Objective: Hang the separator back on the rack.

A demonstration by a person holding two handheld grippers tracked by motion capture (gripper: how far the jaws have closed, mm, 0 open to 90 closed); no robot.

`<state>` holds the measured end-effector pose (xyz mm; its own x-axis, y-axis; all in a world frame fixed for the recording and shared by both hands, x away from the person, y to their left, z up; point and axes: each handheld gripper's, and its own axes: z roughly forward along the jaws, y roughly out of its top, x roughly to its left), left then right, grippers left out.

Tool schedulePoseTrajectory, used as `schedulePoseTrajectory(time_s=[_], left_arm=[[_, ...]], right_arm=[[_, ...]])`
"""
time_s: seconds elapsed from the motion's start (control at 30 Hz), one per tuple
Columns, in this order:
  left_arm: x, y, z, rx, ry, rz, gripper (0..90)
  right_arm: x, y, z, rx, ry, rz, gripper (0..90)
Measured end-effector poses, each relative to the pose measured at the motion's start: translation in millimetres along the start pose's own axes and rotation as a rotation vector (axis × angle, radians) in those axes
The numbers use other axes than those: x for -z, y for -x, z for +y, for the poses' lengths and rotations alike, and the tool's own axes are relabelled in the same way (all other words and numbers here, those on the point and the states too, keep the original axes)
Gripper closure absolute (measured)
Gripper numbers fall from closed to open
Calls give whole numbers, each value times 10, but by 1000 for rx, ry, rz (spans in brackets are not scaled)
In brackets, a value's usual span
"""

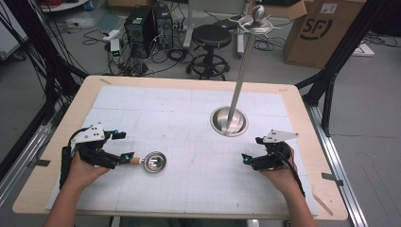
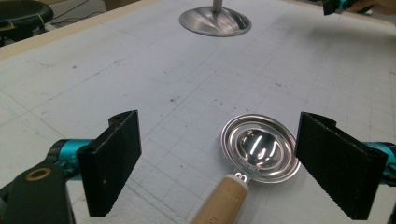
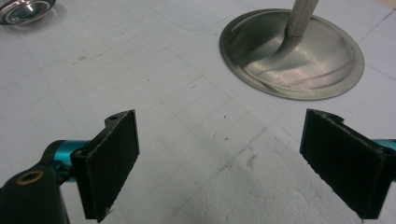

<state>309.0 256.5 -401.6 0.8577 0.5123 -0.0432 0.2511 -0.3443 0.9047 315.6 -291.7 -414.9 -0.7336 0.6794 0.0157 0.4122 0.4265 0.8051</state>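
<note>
A small metal measuring scoop (image 1: 154, 161) with a wooden handle (image 1: 136, 160) lies on the white gridded mat (image 1: 179, 109), left of centre. My left gripper (image 1: 124, 145) stands open just left of it. In the left gripper view the handle (image 2: 219, 200) runs up between the two wide-apart jaws and the bowl (image 2: 260, 147) lies just past them; neither pad touches it. My right gripper (image 1: 252, 149) is open on the right side of the mat, with bare mat between its jaws (image 3: 219, 163). The scoop's bowl (image 3: 23, 9) also sits at the top left corner of the right gripper view.
A metal stand rises from a round dished base (image 1: 229, 121) behind the right gripper, its pole leaning up to a hooked top (image 1: 257, 19). The base appears ahead in both gripper views (image 2: 215, 21) (image 3: 292, 56). The wooden table edge (image 1: 293, 94) frames the mat.
</note>
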Motion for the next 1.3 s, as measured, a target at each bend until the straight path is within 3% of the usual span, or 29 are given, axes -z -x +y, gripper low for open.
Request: schedulePoseTrajectory(time_s=[0.47, 0.5, 0.57, 0.77, 1.17, 1.3], left_arm=[[-155, 42, -2, -58, -136, -18, 164], [-203, 43, -18, -70, -179, -15, 167], [-253, 49, -39, -79, -215, -11, 175], [-331, 23, -79, -77, -289, -11, 211], [-445, -24, -162, -70, -416, -82, 427], [-446, -22, -154, -85, -423, -76, 461]], right_arm=[[2, -6, -2, 2, -4, 2, 105], [3, -5, -3, 3, -7, 1, 105], [-4, -13, -5, 8, -12, -1, 105], [-3, -37, -8, 20, -27, -6, 105], [12, -26, -49, 18, -38, -12, 105], [16, -23, -58, 12, -39, -12, 105]])
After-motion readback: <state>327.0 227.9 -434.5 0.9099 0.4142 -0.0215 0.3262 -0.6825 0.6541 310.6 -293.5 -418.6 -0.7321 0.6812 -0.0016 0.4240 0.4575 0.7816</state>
